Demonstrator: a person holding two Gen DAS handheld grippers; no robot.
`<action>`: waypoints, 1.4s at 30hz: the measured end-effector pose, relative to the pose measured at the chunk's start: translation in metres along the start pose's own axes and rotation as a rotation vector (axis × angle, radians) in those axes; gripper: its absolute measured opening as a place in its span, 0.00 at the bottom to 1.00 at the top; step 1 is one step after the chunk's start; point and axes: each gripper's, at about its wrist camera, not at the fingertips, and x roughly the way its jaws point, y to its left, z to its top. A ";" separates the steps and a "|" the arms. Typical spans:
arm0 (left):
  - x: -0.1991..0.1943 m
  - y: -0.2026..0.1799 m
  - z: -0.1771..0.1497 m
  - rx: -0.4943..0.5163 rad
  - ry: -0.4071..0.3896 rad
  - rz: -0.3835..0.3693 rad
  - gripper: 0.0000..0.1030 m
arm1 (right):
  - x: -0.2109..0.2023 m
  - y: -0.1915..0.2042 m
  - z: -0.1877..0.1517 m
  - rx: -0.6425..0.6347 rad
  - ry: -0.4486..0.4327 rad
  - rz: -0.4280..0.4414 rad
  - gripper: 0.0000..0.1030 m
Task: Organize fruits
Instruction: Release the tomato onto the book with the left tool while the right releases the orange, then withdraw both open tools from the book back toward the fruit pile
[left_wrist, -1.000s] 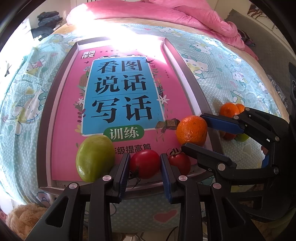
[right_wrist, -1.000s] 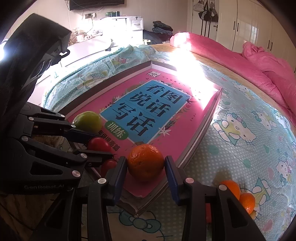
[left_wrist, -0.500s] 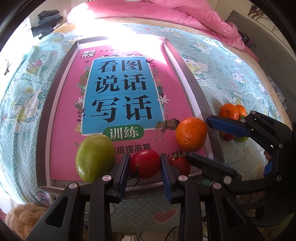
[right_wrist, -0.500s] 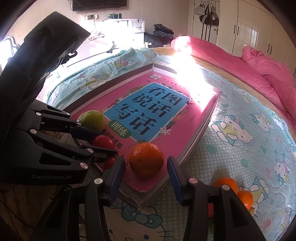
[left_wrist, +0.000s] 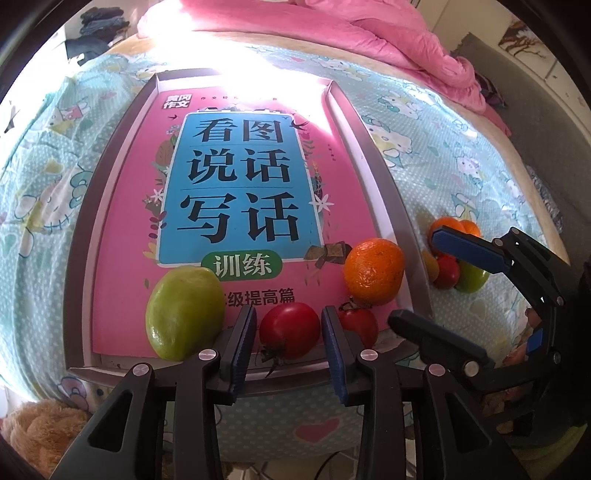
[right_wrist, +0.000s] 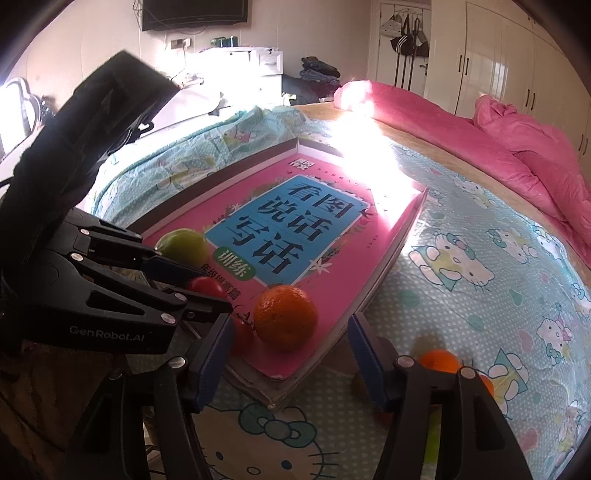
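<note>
- As both jaws have just been opening, the right gripper (right_wrist: 291, 360) stands spread, clear of the orange (right_wrist: 285, 317) on the book (left_wrist: 236, 206)
- The left gripper (left_wrist: 289, 345) has loosened round the tomato (left_wrist: 289, 329) at the book's near edge; both fruits look placed

Left gripper (left_wrist: 289, 350): matte black angular linkage arms, joined by round silver screw heads. Inner faces of the jaws carry ribbed blue pads. In the right wrist view the side plate bears white lettering "GenRobot.AI", and a bulky black housing sits above the linkage.

Right gripper (right_wrist: 291, 360): same build, black arms, silver pivot screws, blue ribbed pads. In the left wrist view a small blue part shows at its rear, beside which part of the person's hand is visible, detail unclear.
</note>
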 end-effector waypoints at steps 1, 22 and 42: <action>-0.001 0.000 0.000 -0.001 -0.001 -0.002 0.38 | -0.002 -0.001 0.000 0.004 -0.005 -0.002 0.61; -0.020 -0.003 0.004 -0.003 -0.088 -0.034 0.62 | -0.014 -0.009 -0.003 0.044 -0.035 -0.009 0.65; -0.036 -0.004 0.006 -0.007 -0.162 -0.037 0.75 | -0.031 -0.016 -0.008 0.093 -0.083 -0.025 0.72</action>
